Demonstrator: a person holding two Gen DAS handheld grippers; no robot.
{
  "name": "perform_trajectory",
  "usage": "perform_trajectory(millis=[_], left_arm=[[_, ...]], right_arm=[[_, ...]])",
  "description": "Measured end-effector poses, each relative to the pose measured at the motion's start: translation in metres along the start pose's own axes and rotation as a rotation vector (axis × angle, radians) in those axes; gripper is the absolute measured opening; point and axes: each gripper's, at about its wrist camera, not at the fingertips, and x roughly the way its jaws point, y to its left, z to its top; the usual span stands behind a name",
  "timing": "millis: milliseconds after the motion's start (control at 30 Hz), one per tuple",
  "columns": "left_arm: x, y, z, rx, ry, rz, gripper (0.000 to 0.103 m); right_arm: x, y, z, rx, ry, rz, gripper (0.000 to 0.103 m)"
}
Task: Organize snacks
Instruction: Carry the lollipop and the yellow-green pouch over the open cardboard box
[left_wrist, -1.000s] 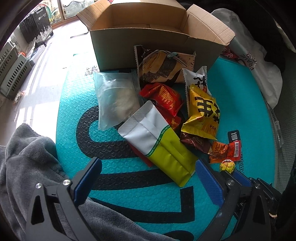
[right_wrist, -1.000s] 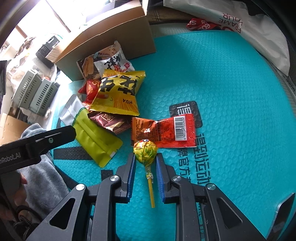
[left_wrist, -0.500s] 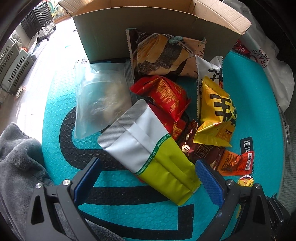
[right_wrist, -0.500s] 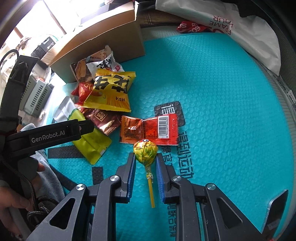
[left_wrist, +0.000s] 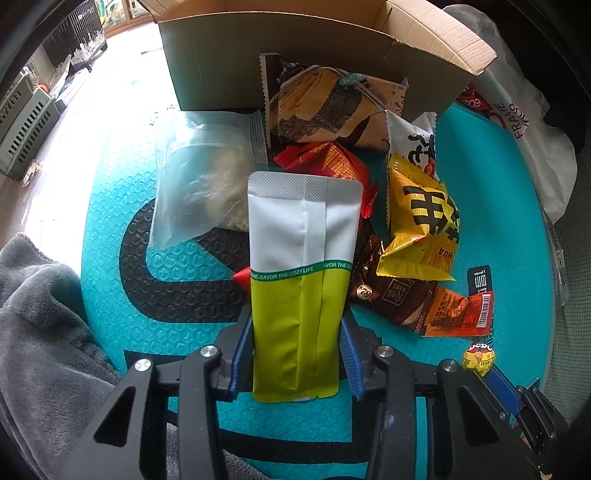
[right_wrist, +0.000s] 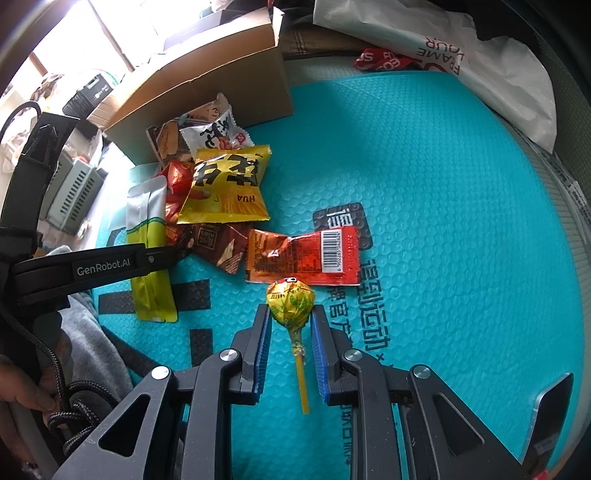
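My left gripper (left_wrist: 297, 328) is shut on a white and lime-green pouch (left_wrist: 301, 266), its blue pads pressing both long edges; the pouch also shows in the right wrist view (right_wrist: 147, 236). My right gripper (right_wrist: 291, 314) is shut on a yellow lollipop (right_wrist: 291, 297), stick pointing back between the fingers; the lollipop shows in the left wrist view (left_wrist: 478, 359). A pile of snack packets lies on the teal mat (right_wrist: 443, 184): a yellow bag (left_wrist: 424, 218), a brown packet (left_wrist: 391, 295), an orange-red sachet (right_wrist: 303, 254), a clear bag (left_wrist: 199, 192). An open cardboard box (left_wrist: 295, 48) stands behind the pile.
A grey cloth (left_wrist: 40, 314) lies at the mat's left edge. A white plastic bag (right_wrist: 461, 55) sits at the far right. Grey crates (left_wrist: 22, 118) stand on the floor at the left. A striped wafer packet (left_wrist: 325, 103) leans on the box.
My left gripper moved forward over the pile and closed on the white and green pouch, which now points straight ahead. My right gripper kept the lollipop and barely moved.
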Motion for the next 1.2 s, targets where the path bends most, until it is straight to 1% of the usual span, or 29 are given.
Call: perform_trajectory(millis=[167,300,400,600,933,1200], left_arm=[[-0.006,0.004,-0.019,0.013,-0.007,-0.022,0.039],[-0.015,0.002,-0.032,0.027,-0.028,-0.021,0.039],[-0.035,0.021,-0.033,0.035,-0.035,-0.026,0.039],[-0.050,0.025,-0.037,0.052,-0.061,-0.034,0.039],[-0.093,0.031,-0.045,0.087,-0.152,-0.044,0.039],[-0.131,0.033,-0.039,0.085,-0.241,-0.057,0.039]], right_arm=[[0.002,0.008,-0.005,-0.012,0.005,0.009,0.021],[0.002,0.014,-0.010,-0.022,0.012,0.016,0.021],[0.002,0.017,-0.012,-0.025,0.013,0.021,0.021],[-0.001,0.022,-0.013,-0.041,0.004,0.022,0.021],[-0.019,0.035,-0.014,-0.064,-0.027,0.028,0.021],[-0.038,0.054,0.000,-0.100,-0.068,0.046,0.021]])
